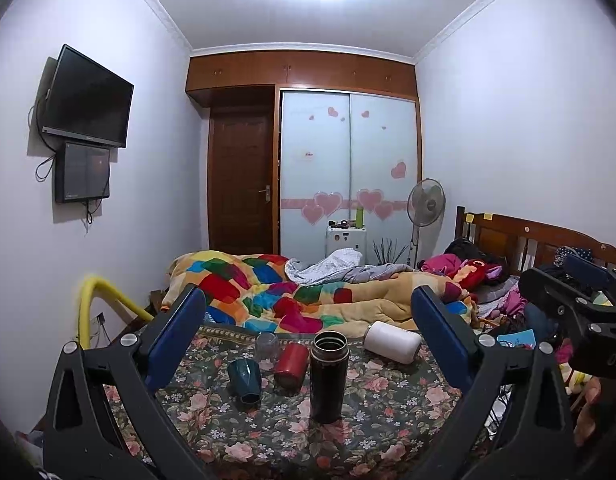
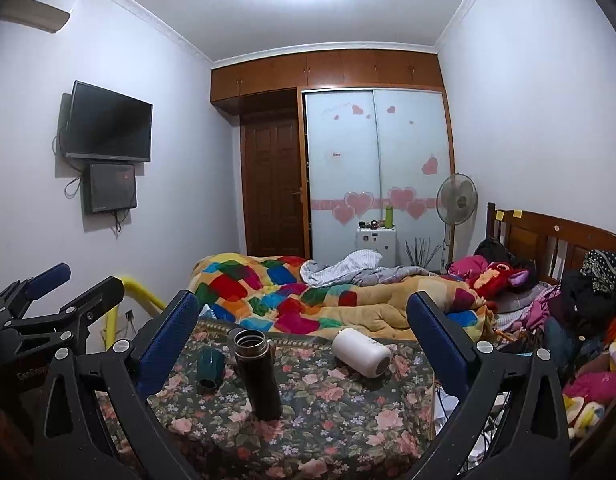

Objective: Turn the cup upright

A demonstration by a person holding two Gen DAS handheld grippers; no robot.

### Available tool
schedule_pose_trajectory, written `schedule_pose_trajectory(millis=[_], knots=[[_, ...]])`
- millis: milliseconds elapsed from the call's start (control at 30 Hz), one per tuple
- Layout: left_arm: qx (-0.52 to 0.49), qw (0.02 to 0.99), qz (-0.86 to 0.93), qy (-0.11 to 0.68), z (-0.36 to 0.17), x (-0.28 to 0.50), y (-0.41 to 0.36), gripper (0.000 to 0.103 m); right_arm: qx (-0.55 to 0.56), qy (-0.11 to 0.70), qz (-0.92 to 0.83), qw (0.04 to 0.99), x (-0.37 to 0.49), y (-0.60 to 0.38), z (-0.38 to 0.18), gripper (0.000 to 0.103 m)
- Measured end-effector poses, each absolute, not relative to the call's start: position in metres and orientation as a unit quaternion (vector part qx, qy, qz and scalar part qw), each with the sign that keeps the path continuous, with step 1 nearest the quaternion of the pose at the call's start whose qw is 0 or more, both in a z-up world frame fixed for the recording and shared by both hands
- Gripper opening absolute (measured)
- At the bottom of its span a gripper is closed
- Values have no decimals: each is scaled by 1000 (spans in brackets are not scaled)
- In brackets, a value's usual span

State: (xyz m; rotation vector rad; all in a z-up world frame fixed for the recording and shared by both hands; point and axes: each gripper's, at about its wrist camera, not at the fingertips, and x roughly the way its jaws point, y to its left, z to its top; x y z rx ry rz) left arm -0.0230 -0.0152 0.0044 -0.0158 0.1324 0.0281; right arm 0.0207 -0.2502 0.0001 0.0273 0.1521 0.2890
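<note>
A white cup (image 1: 392,341) lies on its side at the far right of the floral table (image 1: 371,416); it also shows in the right wrist view (image 2: 361,352). A dark green cup (image 1: 244,381) stands mouth down, also seen in the right wrist view (image 2: 210,368). A red cup (image 1: 291,366) and a clear glass (image 1: 266,345) stand nearby. A tall black flask (image 1: 328,376) stands upright with its mouth open; it also shows in the right wrist view (image 2: 258,374). My left gripper (image 1: 308,344) is open and empty, above the near table edge. My right gripper (image 2: 304,340) is open and empty too.
A bed with a patchwork quilt (image 1: 284,292) lies right behind the table. Clothes and toys (image 2: 579,320) pile up on the right. A yellow rail (image 1: 104,296) stands at the left. The other gripper shows at the right edge of the left wrist view (image 1: 575,300).
</note>
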Motion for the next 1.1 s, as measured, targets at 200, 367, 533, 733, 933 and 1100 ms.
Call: schedule_pose_trajectory(millis=[200,367,533,733,933,1100], knots=[[-7,998,15,67,4,-22,-16,103,12,78,145,986,20,-248,0,103],[-6,997,18,69,2,-23,-17,103,11,79,146,986,20,-248,-1,103],[-9,997,18,70,1,-23,-16,103,12,79,146,986,20,-248,-1,103],[-11,997,19,71,0,-22,-15,103,11,80,147,986,20,-248,-1,103],[-13,997,17,72,-1,-21,-14,103,9,81,147,986,19,-247,-2,103],[-14,997,16,74,-3,-21,-15,103,10,81,148,986,20,-247,-1,103]])
